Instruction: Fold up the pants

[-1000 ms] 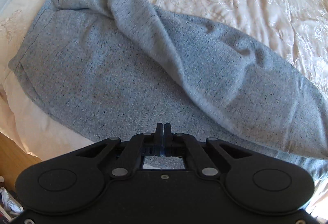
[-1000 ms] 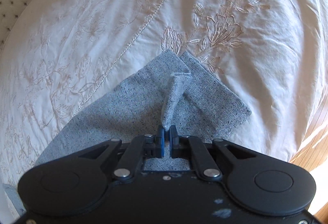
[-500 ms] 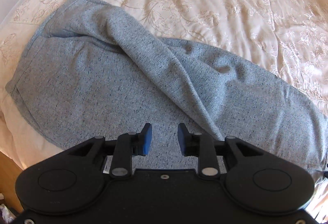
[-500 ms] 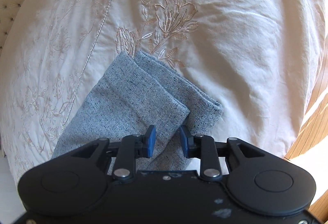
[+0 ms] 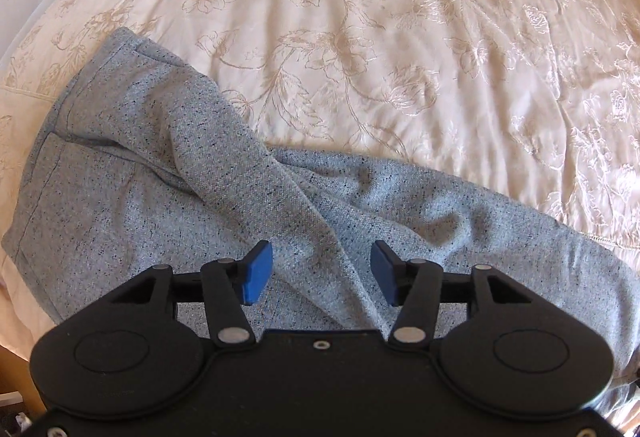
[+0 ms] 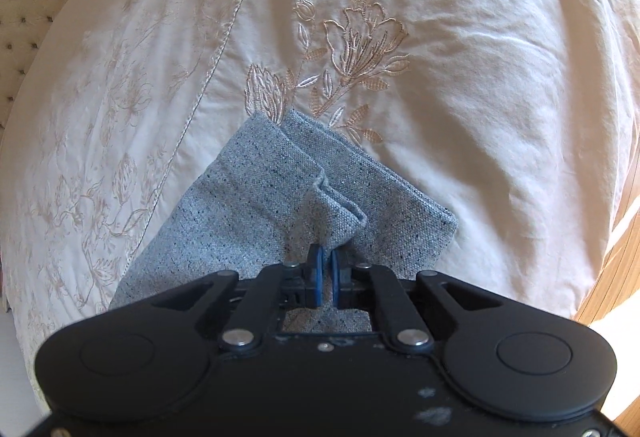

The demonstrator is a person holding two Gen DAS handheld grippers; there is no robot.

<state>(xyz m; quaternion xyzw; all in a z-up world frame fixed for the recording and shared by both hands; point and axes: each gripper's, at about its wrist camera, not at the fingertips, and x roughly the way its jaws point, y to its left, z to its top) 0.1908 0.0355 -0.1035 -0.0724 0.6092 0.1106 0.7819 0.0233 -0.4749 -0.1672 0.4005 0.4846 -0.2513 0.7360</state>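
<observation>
The left wrist view shows the upper part of the grey pants (image 5: 168, 197) lying on the cream embroidered bedspread (image 5: 400, 37), waistband toward the left edge of the bed and one leg crossed in a ridge over the other; the left tool (image 5: 322, 273) hangs above that ridge with its blue pads (image 5: 256, 273) apart and still spreading, the cloth under them but not pinched. The right wrist view shows what the first cannot: the two leg cuffs (image 6: 320, 189) lying near an embroidered flower (image 6: 360, 37), a tufted headboard (image 6: 28, 17) at upper left, and the right tool (image 6: 326, 271) closing, its pads pinching a raised fold of the upper cuff.
</observation>
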